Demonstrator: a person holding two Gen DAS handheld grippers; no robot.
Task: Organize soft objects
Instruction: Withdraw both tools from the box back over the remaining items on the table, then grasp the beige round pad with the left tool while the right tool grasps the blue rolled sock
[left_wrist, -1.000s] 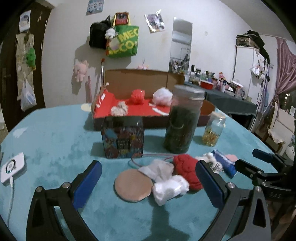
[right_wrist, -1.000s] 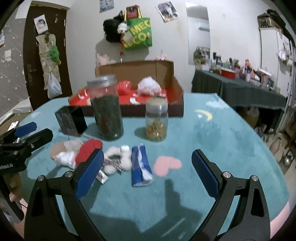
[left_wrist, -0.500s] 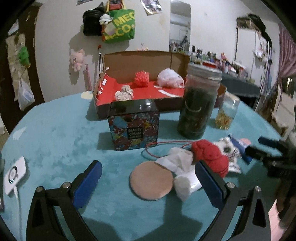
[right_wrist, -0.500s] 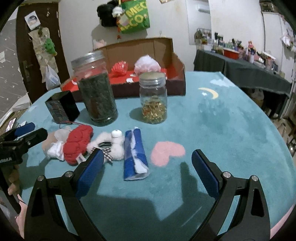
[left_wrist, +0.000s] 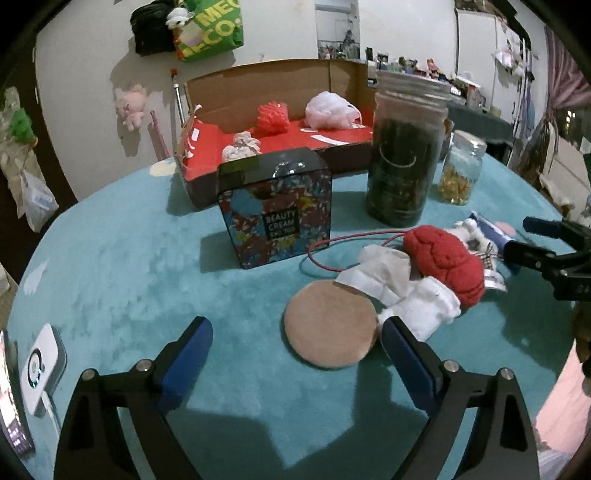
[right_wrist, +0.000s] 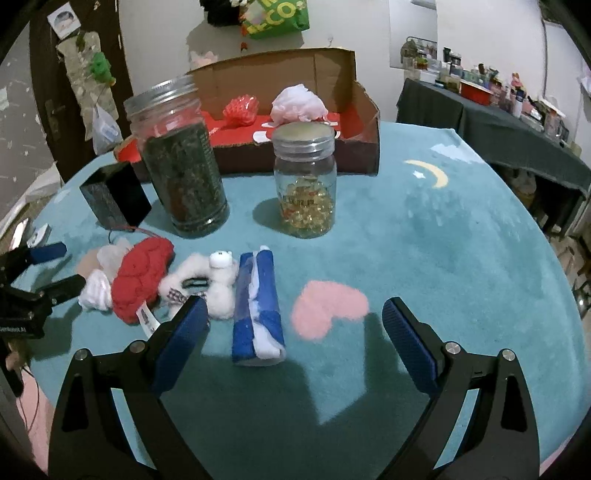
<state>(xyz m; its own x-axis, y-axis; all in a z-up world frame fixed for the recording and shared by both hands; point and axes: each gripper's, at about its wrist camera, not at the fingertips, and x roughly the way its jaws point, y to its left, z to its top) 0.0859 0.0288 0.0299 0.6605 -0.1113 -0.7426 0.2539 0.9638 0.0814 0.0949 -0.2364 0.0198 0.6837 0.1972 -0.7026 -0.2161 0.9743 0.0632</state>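
Soft things lie in a loose row across the middle of the teal desk (right_wrist: 461, 229): a round tan pad (left_wrist: 330, 324) at lower centre of the left wrist view, white cloth (left_wrist: 419, 308) touching its right edge, then a red knitted piece (left_wrist: 445, 264) resting partly on that cloth. In the right wrist view the red piece sits at centre left, with a small white plush toy (right_wrist: 218, 275) just beside it and a blue-and-white roll (right_wrist: 256, 308) next in line. The left claw (left_wrist: 297, 345) is released, its blue pads spread wide, one pad close to the tan pad's right edge and nothing gripped. The right claw (right_wrist: 295, 332) is likewise spread, low over the desk, with the roll's near end between its pads and untouched. Behind stand a patterned tin (left_wrist: 275, 206), a tall dark-filled jar (right_wrist: 177, 158) and a smaller jar (right_wrist: 304, 184). Farther back, in the upper centre, a cardboard box (right_wrist: 347, 110) holds three more soft pieces on its red floor.
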